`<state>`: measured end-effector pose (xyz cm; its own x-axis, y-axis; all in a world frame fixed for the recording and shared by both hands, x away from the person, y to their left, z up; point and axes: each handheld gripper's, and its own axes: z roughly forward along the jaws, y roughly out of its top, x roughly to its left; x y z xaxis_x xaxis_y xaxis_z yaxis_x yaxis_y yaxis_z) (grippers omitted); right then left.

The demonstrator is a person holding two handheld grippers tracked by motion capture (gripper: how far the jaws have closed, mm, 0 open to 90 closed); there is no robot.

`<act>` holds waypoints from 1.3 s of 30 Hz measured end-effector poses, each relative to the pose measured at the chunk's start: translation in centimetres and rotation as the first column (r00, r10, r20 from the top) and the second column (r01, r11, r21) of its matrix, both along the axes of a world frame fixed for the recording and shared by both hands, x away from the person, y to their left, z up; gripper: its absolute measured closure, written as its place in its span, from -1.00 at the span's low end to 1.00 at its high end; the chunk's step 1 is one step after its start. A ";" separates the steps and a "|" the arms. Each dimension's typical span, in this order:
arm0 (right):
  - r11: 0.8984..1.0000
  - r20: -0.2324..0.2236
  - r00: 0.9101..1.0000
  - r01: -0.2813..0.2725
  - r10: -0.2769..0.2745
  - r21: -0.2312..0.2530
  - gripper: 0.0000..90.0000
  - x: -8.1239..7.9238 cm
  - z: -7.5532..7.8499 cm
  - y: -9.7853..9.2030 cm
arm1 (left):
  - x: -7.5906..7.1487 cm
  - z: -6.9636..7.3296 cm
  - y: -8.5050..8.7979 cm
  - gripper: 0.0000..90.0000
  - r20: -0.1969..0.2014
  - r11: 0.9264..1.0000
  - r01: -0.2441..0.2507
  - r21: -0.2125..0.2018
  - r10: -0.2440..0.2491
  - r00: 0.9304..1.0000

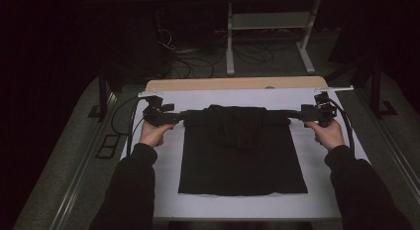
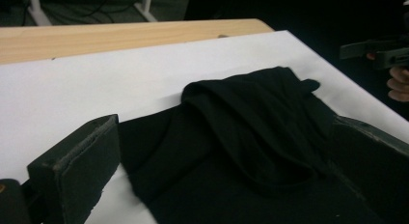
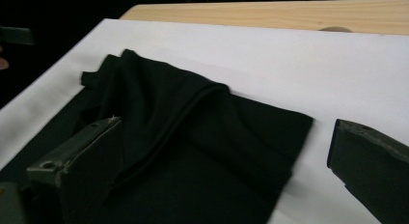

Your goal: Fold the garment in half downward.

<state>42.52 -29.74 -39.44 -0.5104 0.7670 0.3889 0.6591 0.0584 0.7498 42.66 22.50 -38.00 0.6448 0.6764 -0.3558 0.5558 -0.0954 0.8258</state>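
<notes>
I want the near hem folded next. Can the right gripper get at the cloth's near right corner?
Probably yes: the right gripper is open, and only bare white sheet lies beside the black cloth there.

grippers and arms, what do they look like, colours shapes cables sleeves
The left gripper and right gripper are both blocky black units, each trailing a looping black cable. Up close, the jaws are thick, flat, rectangular black blocks with matte, slightly scuffed pads; one on the right gripper shows a small round screw hole. Both forearms wear long dark sleeves that end at the wrists, hands ungloved.
</notes>
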 end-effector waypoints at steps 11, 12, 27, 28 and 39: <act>0.998 0.041 0.998 -0.051 0.052 -0.028 -1.00 -1.4 0.6 2.0 | -1.1 0.1 -0.9 -1.00 0.026 1.000 0.015 0.010 -0.015 1.000; 0.998 0.040 0.998 -0.055 0.056 -0.026 -1.00 -1.5 0.6 2.1 | -1.3 0.1 -1.1 -1.00 0.038 1.000 0.013 0.021 -0.014 0.999; 0.991 0.028 0.991 -0.130 0.130 -0.013 -1.00 -2.5 -0.2 4.5 | -2.5 -0.7 -3.6 -1.00 0.054 0.995 0.094 0.027 -0.096 0.994; 0.991 0.026 0.991 -0.134 0.135 -0.010 -1.00 -2.5 -0.3 4.7 | -2.6 -0.8 -3.9 -1.00 0.053 0.995 0.100 0.028 -0.101 0.993; 0.977 0.020 0.978 -0.207 0.209 -0.051 -1.00 -3.2 -0.8 7.1 | -3.3 -2.3 -6.3 -1.00 0.037 0.982 0.180 0.062 -0.183 0.982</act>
